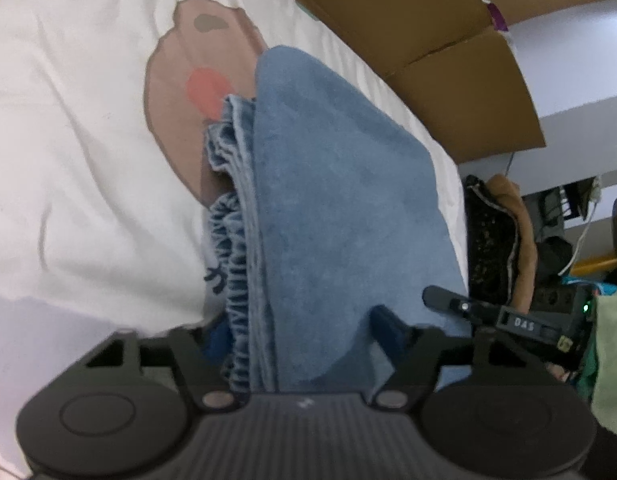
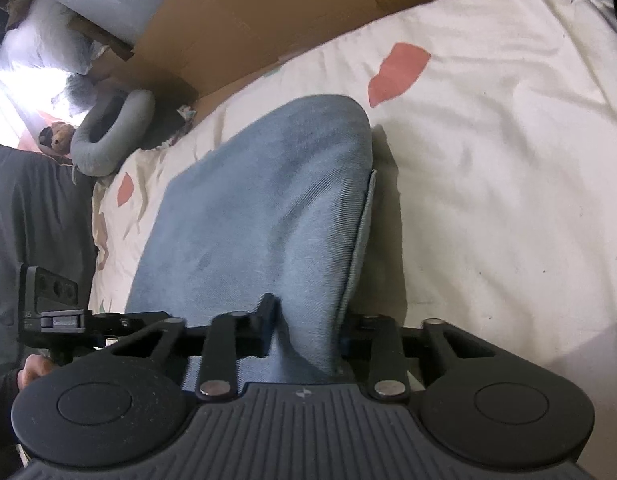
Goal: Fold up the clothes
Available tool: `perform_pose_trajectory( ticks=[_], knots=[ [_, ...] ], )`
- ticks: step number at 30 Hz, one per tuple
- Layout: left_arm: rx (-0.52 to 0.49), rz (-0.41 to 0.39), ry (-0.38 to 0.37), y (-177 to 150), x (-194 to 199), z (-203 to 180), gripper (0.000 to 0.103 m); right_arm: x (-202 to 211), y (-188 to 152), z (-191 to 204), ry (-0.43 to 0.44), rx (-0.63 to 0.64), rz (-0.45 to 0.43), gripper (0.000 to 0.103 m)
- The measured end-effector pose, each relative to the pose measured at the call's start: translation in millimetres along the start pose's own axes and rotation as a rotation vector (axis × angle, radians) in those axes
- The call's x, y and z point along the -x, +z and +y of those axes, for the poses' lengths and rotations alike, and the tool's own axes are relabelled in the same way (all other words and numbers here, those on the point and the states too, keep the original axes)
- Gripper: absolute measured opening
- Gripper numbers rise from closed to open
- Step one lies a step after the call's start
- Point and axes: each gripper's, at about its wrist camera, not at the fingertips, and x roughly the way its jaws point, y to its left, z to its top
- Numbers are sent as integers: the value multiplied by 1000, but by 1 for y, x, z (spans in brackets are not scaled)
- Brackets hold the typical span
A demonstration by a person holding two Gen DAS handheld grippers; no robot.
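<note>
In the left wrist view, the blue denim garment is seen lying on the white patterned bed cover, its long axis running straight away from the left gripper toward the cardboard beyond the bed. The gathered elastic waistband is bunched along the garment's left edge, and the near end of the folded stack passes between the left fingers. These fingers are seen set fairly wide with the thick stack filling the gap; whether they actually press on the cloth cannot be told. The left gripper is tilted downward over the bed, its nose close above the cloth. At the right edge of this view the right gripper is seen just beside the same near end, with a dark heap of clothing off the bed behind it.

In the right wrist view the garment again stretches away lengthwise, its folded edge on the right and its rounded far end near the cardboard. The right gripper is clamped on the near hem, the cloth being visibly pinched into a narrow neck between its fingers. It is likewise pitched downward. Both hands are thus placed at the same near end, side by side, so the coming fold is judged to turn on carrying that end forward along the long axis
</note>
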Motion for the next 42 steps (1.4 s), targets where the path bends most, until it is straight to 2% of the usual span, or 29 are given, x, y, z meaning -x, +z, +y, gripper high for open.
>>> perform_pose_trajectory(
  ticks=[7, 16, 18, 22, 23, 25, 31, 38, 42],
  knots=[
    [-44, -3, -14, 2, 2, -15, 52, 22, 3, 11, -15, 14, -26, 21],
    [-122, 31, -32, 2, -30, -53, 49, 59, 6, -12, -119, -8, -79, 21],
    [-97, -1, -12, 2, -33, -55, 50, 61, 6, -17, -130, -15, -76, 21],
    [-92, 20, -14, 1, -29, -46, 57, 55, 4, -22, -162, -16, -59, 25],
    [-81, 20, -20, 1, -28, -42, 58, 53, 3, -24, -174, -20, -54, 28],
    [-44, 11, -38, 1, -25, -32, 66, 50, 2, -28, -193, -26, -45, 33],
    [46, 3, -92, -2, -30, -11, 73, 47, 2, -34, -201, -31, -21, 37],
    [90, 6, -169, 6, -47, -1, 75, 44, 2, -37, -196, -65, -16, 41],
    [130, 23, -221, 11, -57, 2, 70, 43, 2, -41, -166, -73, -16, 41]
  ],
)
